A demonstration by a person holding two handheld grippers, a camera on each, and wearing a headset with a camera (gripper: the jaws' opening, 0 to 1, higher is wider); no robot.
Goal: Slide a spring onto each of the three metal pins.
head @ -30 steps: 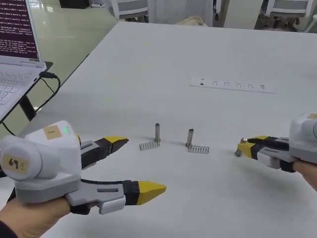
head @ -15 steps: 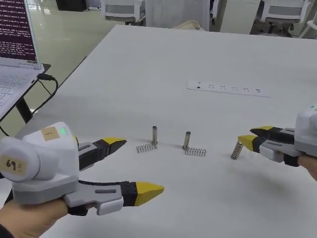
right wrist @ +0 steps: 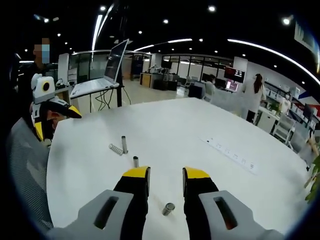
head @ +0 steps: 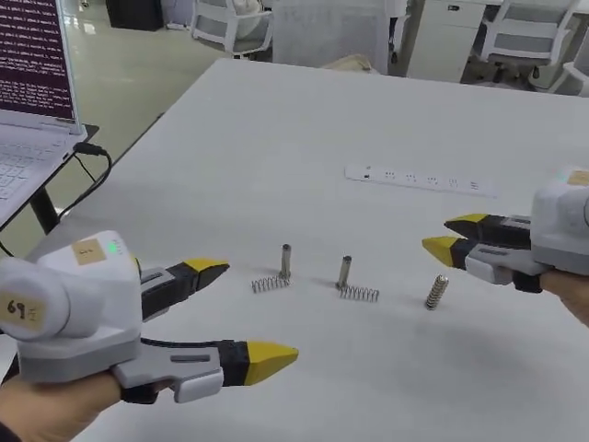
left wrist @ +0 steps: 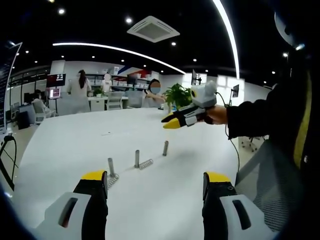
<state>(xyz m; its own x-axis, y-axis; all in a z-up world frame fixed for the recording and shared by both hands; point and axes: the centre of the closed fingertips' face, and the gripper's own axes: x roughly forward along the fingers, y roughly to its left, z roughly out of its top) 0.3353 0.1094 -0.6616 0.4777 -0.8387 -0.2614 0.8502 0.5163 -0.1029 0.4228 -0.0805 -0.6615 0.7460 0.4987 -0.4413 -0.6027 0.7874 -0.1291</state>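
Three metal pins stand in a row mid-table. The left pin (head: 285, 261) and middle pin (head: 344, 272) are bare, each with a loose spring (head: 270, 284) (head: 359, 294) lying at its base. The right pin carries a spring (head: 436, 291) (right wrist: 168, 208) around it and leans slightly. My right gripper (head: 451, 235) (right wrist: 166, 173) hovers just above and right of it, narrowly open, holding nothing. My left gripper (head: 239, 311) (left wrist: 155, 176) rests wide open and empty at the near left, short of the pins (left wrist: 137, 158).
A white power strip (head: 419, 180) lies beyond the pins. A laptop (head: 28, 101) on a stand with a cable sits off the table's left edge. Office chairs stand past the far edge.
My right gripper has let go of the spring, left on the right pin, and has lifted up and back to the right. The left gripper has barely moved.
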